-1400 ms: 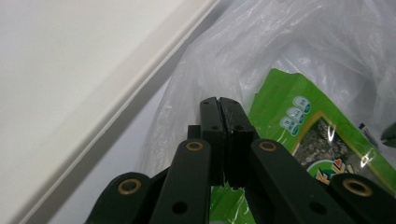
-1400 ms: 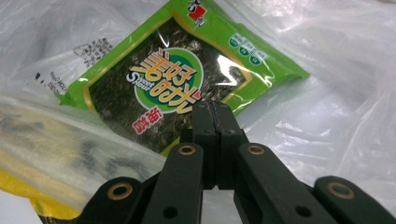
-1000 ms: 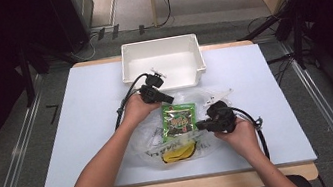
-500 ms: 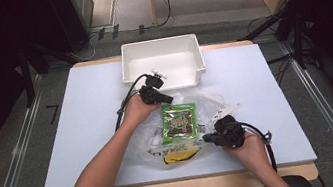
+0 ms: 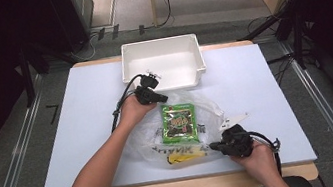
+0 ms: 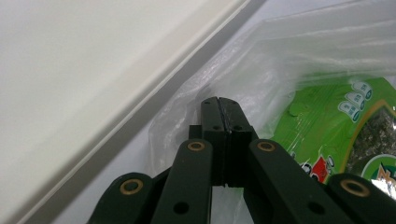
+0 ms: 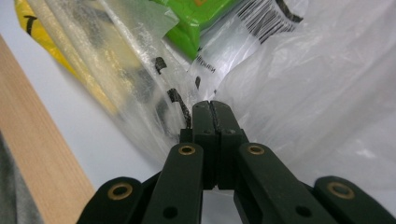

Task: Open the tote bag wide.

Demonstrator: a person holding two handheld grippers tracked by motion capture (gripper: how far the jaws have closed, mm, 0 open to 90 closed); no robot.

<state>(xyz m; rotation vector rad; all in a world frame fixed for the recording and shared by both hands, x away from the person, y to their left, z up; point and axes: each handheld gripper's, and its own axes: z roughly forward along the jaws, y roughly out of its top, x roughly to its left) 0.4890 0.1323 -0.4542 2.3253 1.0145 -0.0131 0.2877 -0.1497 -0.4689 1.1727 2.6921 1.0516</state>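
A person sits at a white table (image 5: pixel 85 136) and holds a gripper in each hand. Between the two hands lies a clear plastic bag (image 5: pixel 208 112). Inside the bag is a green snack packet (image 5: pixel 178 122), and under that is something yellow (image 5: pixel 185 157).

The left gripper (image 5: pixel 154 95) is at the far corner of the bag, on the side near the white tray (image 5: pixel 162 63). Its two black fingers (image 6: pixel 219 121) are pressed tight together. The thin edge of the bag sits right at the fingertips and seems to be pinched between them. The green packet lies just to one side of those fingers, under the plastic. The rim of the tray runs past on the other side, close by but not touching.

The right gripper (image 5: pixel 219 145) is at the near edge of the bag, close to the wooden edge of the table (image 7: pixel 42 158). Its fingers (image 7: pixel 210 126) are squeezed shut too, with the crinkly plastic bunched up at the tips. Black printed letters and a barcode (image 7: pixel 261 18) on the bag show just beyond the fingertips. The yellow thing is off to one side of them, and the green packet is farther ahead.

The bag is stretched out flat on the table between the two grippers.
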